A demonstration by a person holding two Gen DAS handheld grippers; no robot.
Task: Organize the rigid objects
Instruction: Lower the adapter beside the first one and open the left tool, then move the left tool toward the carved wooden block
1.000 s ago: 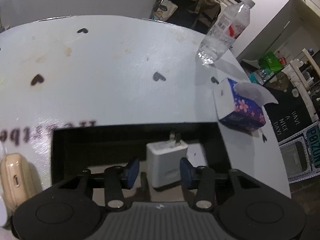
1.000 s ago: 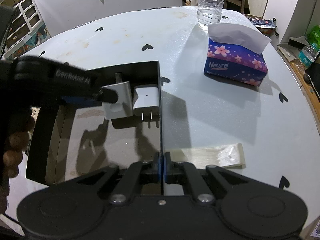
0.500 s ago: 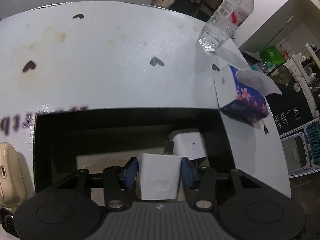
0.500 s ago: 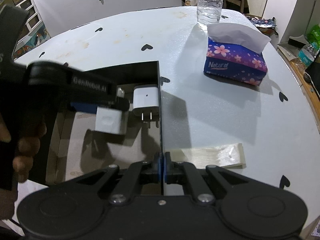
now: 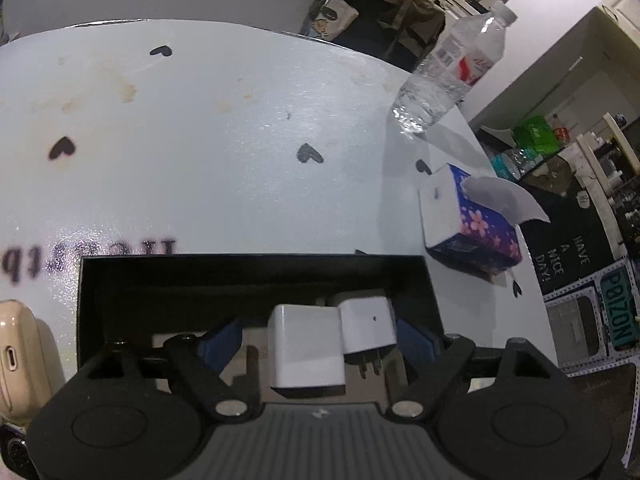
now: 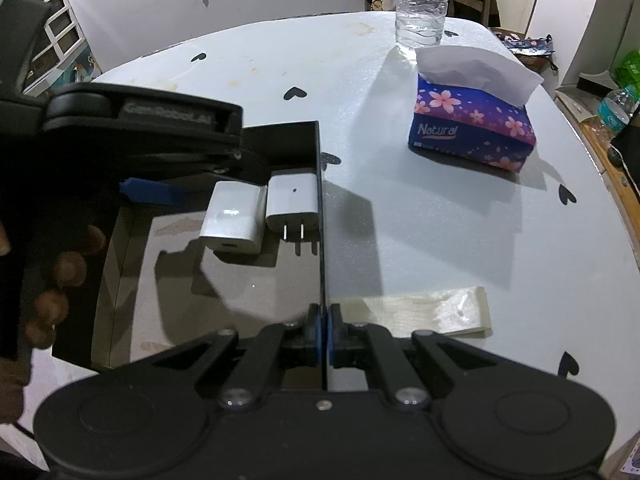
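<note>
Resting side by side inside the black box, two white chargers now sit against its right wall, the second one with its prongs pointing toward the camera. The left gripper has just been opening: its blue pads stand wide on either side of both chargers, clear of them, so the charger between them looks released onto the box floor. The right gripper is pinched closed on the thin right wall of the box, apparently steadying it.

Judging by how things lie, two items are packed and the placing step for the nearer charger is essentially done; what remains for that hand is to lift clear without nudging the pair. A beige case lies on the tabletop just left of the box and may be the next rigid thing to go in, though that is only a guess. The tissue pack, the water bottle and a clear wrapper sit outside the box; whether they belong to the task cannot be told.
</note>
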